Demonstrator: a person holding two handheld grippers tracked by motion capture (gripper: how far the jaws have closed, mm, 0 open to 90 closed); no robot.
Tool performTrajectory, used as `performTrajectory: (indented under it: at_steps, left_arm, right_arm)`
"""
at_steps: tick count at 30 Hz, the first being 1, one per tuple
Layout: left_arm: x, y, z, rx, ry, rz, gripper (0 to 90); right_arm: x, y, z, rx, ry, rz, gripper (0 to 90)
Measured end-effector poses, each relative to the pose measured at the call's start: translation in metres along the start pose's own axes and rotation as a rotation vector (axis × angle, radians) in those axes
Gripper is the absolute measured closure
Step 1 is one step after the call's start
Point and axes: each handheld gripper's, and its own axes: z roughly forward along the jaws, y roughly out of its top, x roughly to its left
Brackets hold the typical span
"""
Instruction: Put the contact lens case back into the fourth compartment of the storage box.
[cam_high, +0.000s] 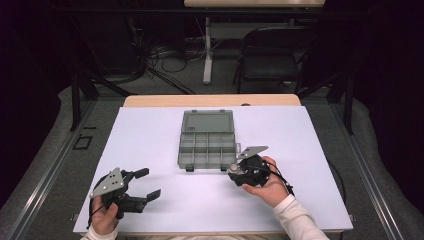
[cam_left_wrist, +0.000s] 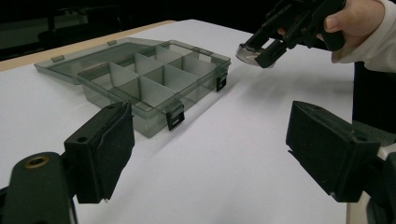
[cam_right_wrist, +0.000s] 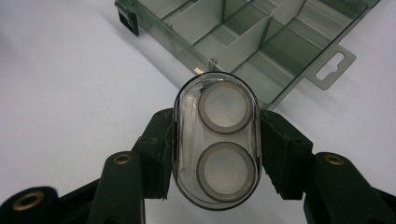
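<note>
at right tool (cam_right_wrist: 215, 154) | clear oval case (cam_right_wrist: 215, 140) clamped, two discs inside

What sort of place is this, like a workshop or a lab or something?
Probably a lab or studio set up for recording: a white-topped table ringed by dark curtains, loose cables on the floor behind, and a folding chair by another table's leg.

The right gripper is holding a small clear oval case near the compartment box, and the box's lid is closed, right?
Not quite. The compartment box is open, its lid folded back flat on the table and the dividers exposed, as the high view shows. The rest holds: the right gripper clamps the clear oval case close to the box.
</note>
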Motion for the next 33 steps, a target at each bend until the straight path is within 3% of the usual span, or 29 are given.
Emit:
performTrajectory:
  at_steps: [14, 33]
  left_arm:
    - [0.000, 0.000, 0.000, 0.001, 0.001, 0.001, 16.0]
    - [0.000, 0.000, 0.000, -0.002, -0.007, 0.001, 16.0]
  right_arm:
    - [-0.004, 0.016, -0.004, -0.082, 0.004, 0.069, 48.3]
    - [-0.012, 0.051, 0.000, -0.112, 0.022, 0.112, 48.3]
